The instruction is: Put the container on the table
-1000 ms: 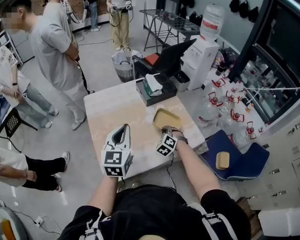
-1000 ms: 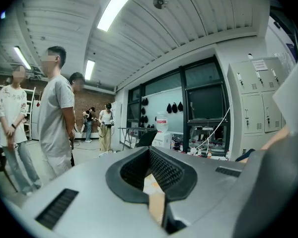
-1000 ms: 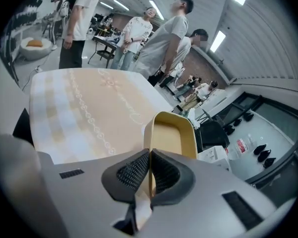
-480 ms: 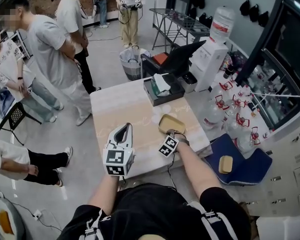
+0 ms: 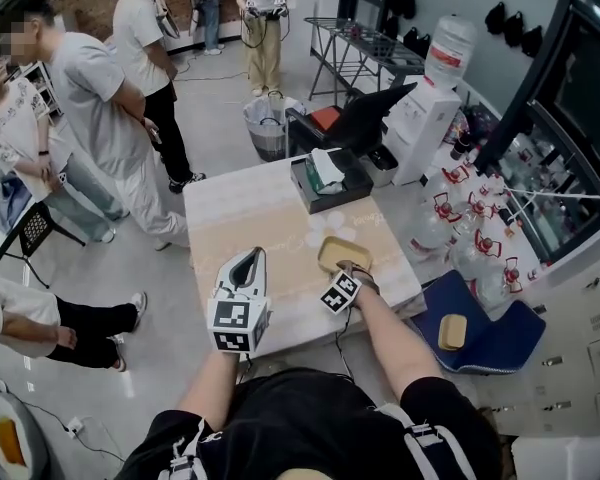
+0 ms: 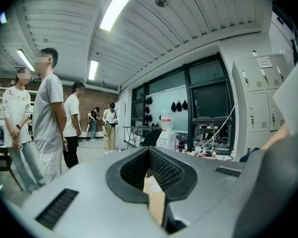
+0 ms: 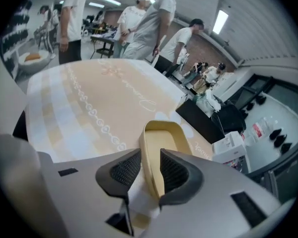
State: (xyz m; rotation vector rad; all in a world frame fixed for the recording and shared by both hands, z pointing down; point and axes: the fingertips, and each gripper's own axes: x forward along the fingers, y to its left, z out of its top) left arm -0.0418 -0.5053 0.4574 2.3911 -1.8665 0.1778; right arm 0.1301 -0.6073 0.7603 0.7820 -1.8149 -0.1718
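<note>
A shallow tan container rests on the pale patterned table near its right front corner. My right gripper reaches down to its near end. In the right gripper view the near wall of the container stands between the two pads of the right gripper. The jaws are opening and no longer pinch the wall. My left gripper hovers over the table's front edge to the left, shut and holding nothing. In its own view the left gripper points nearly level across the room.
A black box of tissues sits at the table's far right edge, with a dark screen and a water dispenser behind. A blue seat lies right of the table. Several people stand at left.
My right gripper has come down with the container, which now lies on the table, and its jaws have parted. The left gripper has stayed where it was.
</note>
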